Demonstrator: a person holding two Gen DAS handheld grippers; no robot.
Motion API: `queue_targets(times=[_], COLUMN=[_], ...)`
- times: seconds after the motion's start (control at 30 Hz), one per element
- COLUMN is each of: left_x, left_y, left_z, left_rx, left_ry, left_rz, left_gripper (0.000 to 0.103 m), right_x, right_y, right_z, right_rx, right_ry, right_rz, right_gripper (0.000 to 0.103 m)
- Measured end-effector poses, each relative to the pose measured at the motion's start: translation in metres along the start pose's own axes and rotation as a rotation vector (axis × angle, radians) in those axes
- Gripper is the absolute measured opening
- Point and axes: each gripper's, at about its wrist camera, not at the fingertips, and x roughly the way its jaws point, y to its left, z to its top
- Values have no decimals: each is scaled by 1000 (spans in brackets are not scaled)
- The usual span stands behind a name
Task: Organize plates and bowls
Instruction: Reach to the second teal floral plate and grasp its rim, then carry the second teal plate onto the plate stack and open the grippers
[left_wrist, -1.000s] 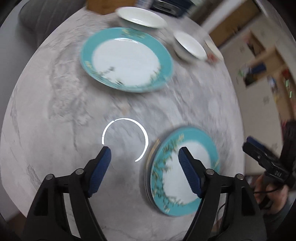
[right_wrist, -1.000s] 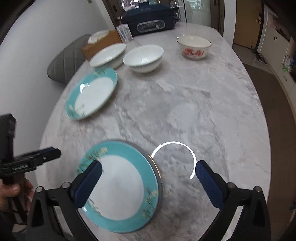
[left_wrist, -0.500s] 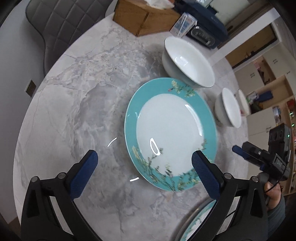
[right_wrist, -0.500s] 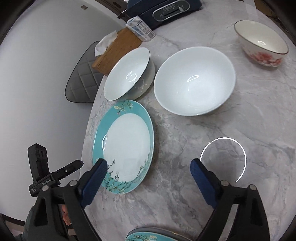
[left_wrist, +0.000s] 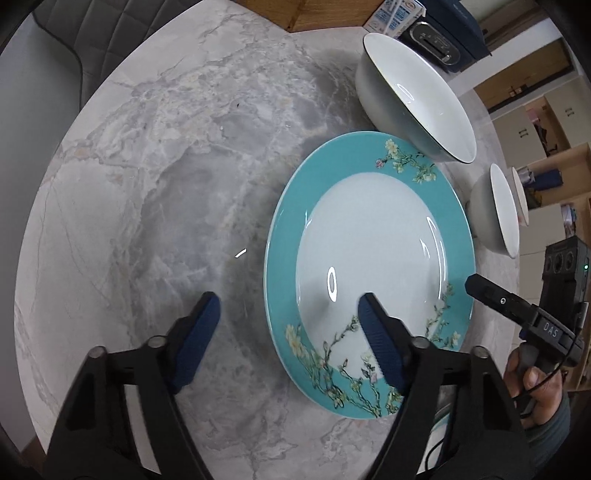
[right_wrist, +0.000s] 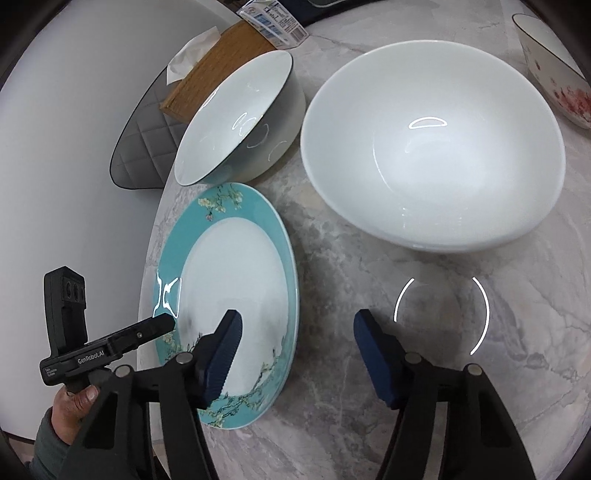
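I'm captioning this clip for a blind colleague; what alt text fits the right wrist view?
The open right gripper hovers over a marble table, its left finger above a teal floral plate. Beyond sit a large white bowl and a dark-rimmed bowl; the left gripper shows at lower left.

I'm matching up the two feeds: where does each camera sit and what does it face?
Left wrist: on the left claw, looking down on the teal plate and marble table; own blue fingers show.
Right wrist: on the right claw, facing the white bowl; own fingers show.
Shared: the same plate and dark-rimmed bowl; each sees the other claw.
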Motion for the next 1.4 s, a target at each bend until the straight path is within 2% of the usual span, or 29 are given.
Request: queue_targets(times=[0.03, 0.07, 0.1, 0.13, 0.2, 0.3, 0.73, 0.87, 1.17, 1.4], left_x=[-1, 0, 1, 1, 3, 4, -20, -31, -73, -101], left_y=[-2, -3, -4, -5, -6, -7, -19, -24, -48, -82], left_z=[1, 2, 3, 4, 5, 7, -18, -27, -76, -117], left_rx=[13, 14, 8, 7, 8, 6, 35, 56, 98, 170], left_ry=[-1, 3, 10, 3, 1, 0, -51, -75, -123, -153], left_rz=[15, 8, 2, 11, 14, 24, 33, 30, -17, -60], left_gripper=[50, 31, 24, 22, 21, 16, 15, 15, 15, 15], right_x=[1, 4, 8, 11, 17, 16, -9, -21, -70, -122], right_y=[2, 5, 8, 9, 8, 7, 17, 18, 30, 29], right_z=[1, 2, 3, 4, 1, 1, -13, -24, -51, -92], right_rx=[-14, -29, -38, -43, -41, -32, -70, -90, -118, -133], right_ry=[7, 18, 32, 51, 72, 66, 34, 23, -58, -124], right_rz=[-8, -19, -22, -23, -19, -19, -70, -60, -69, -92], right_gripper=[56, 50, 37, 20, 11, 10, 11, 11, 11, 11])
